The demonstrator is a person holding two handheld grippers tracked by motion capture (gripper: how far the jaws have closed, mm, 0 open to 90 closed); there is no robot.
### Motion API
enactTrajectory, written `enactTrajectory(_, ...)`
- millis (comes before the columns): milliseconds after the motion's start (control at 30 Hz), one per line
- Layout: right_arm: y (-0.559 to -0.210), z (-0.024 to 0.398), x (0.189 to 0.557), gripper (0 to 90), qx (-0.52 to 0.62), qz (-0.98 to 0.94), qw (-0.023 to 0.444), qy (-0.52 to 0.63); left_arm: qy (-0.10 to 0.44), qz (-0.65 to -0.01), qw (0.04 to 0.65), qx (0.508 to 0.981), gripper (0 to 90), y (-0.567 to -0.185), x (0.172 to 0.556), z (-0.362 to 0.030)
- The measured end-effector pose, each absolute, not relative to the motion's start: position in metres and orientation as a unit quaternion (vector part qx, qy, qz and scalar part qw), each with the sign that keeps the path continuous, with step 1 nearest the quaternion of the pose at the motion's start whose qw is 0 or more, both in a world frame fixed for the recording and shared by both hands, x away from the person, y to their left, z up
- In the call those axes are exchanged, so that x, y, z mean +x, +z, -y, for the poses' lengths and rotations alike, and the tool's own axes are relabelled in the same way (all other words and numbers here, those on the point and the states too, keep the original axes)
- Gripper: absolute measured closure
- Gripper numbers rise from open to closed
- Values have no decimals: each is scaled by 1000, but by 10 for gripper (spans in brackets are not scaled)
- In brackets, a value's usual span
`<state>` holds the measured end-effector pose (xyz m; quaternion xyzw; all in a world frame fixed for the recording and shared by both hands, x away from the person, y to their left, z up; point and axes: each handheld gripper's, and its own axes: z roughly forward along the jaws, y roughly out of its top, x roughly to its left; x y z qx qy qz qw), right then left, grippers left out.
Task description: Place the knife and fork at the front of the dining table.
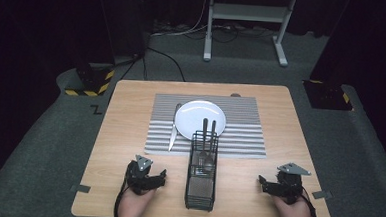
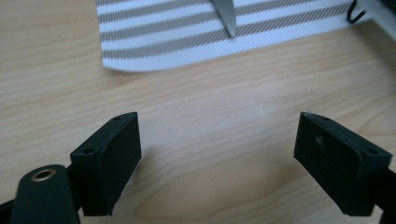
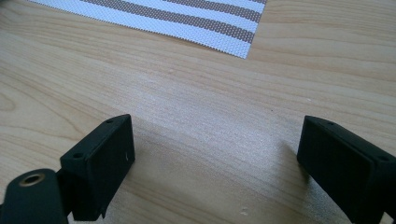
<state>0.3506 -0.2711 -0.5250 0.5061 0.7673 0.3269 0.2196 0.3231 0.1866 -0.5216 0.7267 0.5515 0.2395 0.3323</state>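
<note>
We are resting both tongs, left and right, wide apart and empty on the pale wooden counter, flanking at nine and three o'clock the black wire cutlery caddy, probably readying to unload it.

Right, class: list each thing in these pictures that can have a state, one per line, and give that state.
Left gripper: open, nothing between its fingers.
Right gripper: open, nothing held.
Round white plate: bare, on the striped placemat.
Silver table knife: flat on the placemat, left of the plate.
Black wire cutlery basket: upright, holding dark-handled utensils.
</note>
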Motion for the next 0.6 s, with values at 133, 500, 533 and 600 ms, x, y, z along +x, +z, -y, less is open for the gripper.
enactTrajectory(133, -525, 271, 350, 119, 505, -767, 220, 328, 237, -558, 345, 716, 165, -517, 329, -182)
enactTrajectory(500, -525, 271, 349, 122, 507, -766, 221, 328, 250, -551, 356, 712, 420, -511, 394, -158)
enactTrajectory(533, -525, 271, 349, 124, 507, -766, 222, 328, 236, -560, 355, 710, 428, -513, 407, -155)
enactTrajectory(600, -525, 271, 349, 124, 507, -766, 222, 328, 235, -566, 352, 708, 447, -514, 415, -153)
